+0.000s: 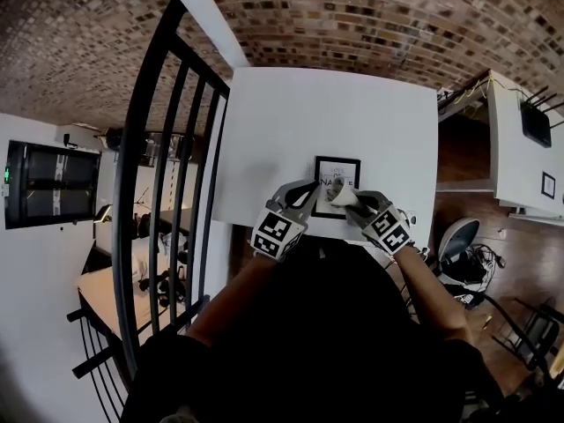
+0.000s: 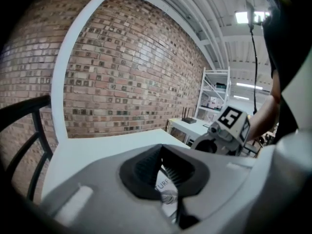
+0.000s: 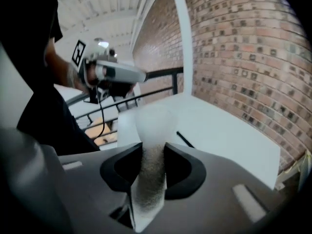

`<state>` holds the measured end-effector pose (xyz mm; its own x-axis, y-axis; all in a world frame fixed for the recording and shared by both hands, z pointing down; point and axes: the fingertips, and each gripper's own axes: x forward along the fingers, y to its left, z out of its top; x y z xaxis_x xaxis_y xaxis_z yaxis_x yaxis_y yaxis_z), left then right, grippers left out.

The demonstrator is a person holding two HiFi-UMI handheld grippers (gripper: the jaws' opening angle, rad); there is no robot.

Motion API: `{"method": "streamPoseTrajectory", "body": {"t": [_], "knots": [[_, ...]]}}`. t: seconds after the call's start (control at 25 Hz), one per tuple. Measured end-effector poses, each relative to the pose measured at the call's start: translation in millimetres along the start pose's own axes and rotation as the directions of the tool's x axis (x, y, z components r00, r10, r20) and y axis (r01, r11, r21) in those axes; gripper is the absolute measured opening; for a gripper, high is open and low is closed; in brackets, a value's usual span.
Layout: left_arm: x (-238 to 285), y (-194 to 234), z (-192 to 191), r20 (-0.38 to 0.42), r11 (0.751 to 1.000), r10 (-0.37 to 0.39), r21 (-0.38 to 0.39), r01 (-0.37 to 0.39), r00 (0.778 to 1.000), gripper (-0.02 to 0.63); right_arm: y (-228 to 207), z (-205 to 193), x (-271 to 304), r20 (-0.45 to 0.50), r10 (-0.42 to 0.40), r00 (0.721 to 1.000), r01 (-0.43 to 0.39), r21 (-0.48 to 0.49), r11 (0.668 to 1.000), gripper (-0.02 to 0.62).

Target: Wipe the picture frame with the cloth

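Observation:
A small black-rimmed picture frame (image 1: 337, 170) with print on white stands near the front edge of the white table (image 1: 291, 130). My left gripper (image 1: 308, 194) is shut on the frame's left lower edge; in the left gripper view the printed sheet (image 2: 165, 193) shows between its closed jaws (image 2: 163, 173). The right gripper (image 1: 352, 203) is shut on a white cloth (image 1: 340, 196), which touches the frame's lower right part. In the right gripper view the cloth (image 3: 150, 140) rises from between the pads, with the frame's black edge (image 3: 185, 139) just beyond.
A black metal railing (image 1: 172, 166) runs along the table's left side. A brick wall (image 1: 352, 16) lies behind the table. To the right stand a white desk (image 1: 520, 166) with a black router (image 1: 535, 123) and a chair (image 1: 458, 241).

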<state>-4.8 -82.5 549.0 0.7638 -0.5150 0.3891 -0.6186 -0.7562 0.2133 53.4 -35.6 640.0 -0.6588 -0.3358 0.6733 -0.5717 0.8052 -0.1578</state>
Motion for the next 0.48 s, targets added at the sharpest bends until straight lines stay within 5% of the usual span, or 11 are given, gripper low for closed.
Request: {"method": "streamPoseTrajectory", "body": {"t": [0.12,0.24,0.48], "knots": [[-15.9,-0.9,30.4,0.070,1.000,0.003,-0.008,-0.003,0.998,0.002,-13.7,57.1,-45.8,0.236,-0.062,0.970,0.041,0.090,0.995,0.117],[-30.4,-10.7,65.6,0.146,1.000,-0.018,0.013,0.016,0.989,0.002,-17.3,105.8,-90.9,0.416,-0.110,0.903,0.066,0.117,0.991,0.117],[-46.0,-33.5,112.4,0.215,0.995,-0.067,0.081,0.051,0.974,0.002,-8.9,159.3,-149.6,0.580,-0.142,0.802,0.110,0.090,0.990,0.117]]}}
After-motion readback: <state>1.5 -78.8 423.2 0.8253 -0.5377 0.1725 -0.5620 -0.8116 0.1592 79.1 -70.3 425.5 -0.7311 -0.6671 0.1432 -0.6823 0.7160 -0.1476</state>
